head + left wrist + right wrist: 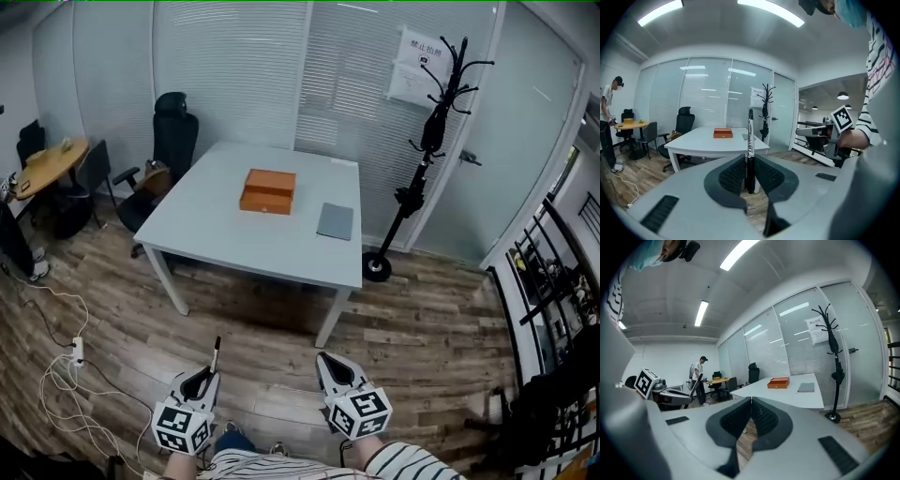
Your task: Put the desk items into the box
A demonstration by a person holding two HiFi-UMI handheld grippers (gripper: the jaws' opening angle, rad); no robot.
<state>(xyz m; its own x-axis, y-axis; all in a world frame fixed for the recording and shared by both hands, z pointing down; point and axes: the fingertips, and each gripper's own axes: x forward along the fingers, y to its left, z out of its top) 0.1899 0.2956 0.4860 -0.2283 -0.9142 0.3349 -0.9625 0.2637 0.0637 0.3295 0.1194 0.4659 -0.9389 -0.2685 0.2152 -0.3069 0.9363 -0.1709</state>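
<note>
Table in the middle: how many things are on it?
2. An orange box near the middle of the table, and a flat grey notebook beside it, toward the coat stand. None seems hidden.

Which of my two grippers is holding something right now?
The left gripper, shut on an upright black marker; the right gripper is shut with nothing between its jaws.

Counted: two hand-held grippers point(208, 375) point(328, 361); one marker point(750, 140). Ahead of them: one table point(234, 234), one orange box point(267, 191), one grey notebook point(335, 221), one coat stand point(422, 159).
</note>
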